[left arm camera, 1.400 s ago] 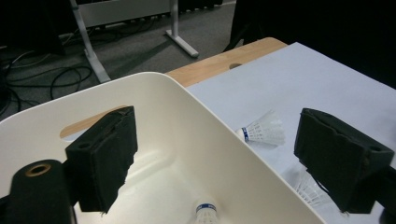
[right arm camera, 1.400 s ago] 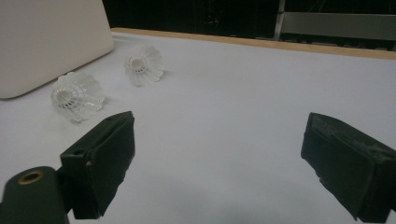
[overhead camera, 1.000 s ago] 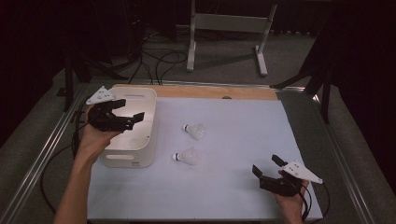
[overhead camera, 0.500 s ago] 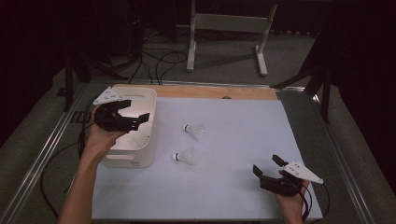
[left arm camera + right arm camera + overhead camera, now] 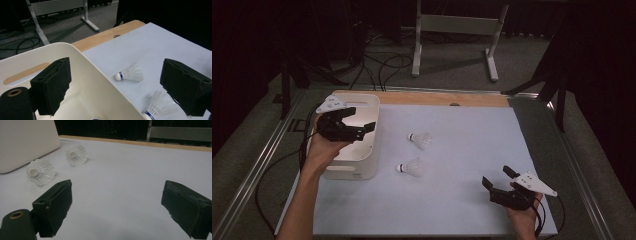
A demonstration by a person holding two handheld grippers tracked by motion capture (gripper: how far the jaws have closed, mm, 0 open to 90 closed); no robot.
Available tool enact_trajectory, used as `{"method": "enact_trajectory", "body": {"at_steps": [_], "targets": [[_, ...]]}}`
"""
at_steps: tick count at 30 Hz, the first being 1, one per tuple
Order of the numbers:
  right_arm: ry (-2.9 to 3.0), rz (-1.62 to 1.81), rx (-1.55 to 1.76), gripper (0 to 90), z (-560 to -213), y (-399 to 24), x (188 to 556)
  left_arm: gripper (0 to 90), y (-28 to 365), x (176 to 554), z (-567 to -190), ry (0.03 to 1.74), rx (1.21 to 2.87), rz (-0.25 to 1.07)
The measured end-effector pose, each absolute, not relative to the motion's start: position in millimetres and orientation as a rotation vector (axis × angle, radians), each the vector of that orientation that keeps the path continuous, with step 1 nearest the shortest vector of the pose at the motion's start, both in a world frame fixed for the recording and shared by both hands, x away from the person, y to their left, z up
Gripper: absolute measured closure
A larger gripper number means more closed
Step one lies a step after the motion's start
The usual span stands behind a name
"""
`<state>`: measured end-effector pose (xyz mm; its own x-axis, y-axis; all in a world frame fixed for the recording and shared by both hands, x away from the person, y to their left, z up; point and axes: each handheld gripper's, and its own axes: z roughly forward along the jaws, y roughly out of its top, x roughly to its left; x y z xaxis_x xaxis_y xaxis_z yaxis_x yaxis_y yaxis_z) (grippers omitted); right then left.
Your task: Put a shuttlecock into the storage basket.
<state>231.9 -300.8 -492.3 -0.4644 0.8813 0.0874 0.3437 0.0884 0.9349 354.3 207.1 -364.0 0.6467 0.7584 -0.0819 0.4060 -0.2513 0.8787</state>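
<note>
White sheet (image 5: 462,150) gives me open room mid-table. My left gripper (image 5: 357,122) hovers over the cream bin's (image 5: 362,165) rim, jaws apart and empty; two shuttlecocks (image 5: 421,140) (image 5: 410,168) lie beside it. My right gripper (image 5: 498,179), jaws apart, sits near the front edge.

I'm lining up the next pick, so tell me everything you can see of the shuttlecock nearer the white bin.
The nearer shuttlecock lies on its side on the pale blue table cover, just right of the white bin but apart from it. It has a white, translucent feathered skirt and a rounded white cork tip with a blue band. In the high view the tip points left toward the bin and the skirt fans right. Nothing touches it; the second shuttlecock lies apart, farther back.
</note>
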Motion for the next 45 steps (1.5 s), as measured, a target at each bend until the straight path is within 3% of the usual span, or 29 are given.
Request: {"method": "enact_trajectory", "body": {"at_steps": [45], "targets": [[1.843,1.371,1.211,9.9,-491.5,-304.9,228.9,11.8,176.3,356.0,-373.1,0.883,1.902,0.438]]}}
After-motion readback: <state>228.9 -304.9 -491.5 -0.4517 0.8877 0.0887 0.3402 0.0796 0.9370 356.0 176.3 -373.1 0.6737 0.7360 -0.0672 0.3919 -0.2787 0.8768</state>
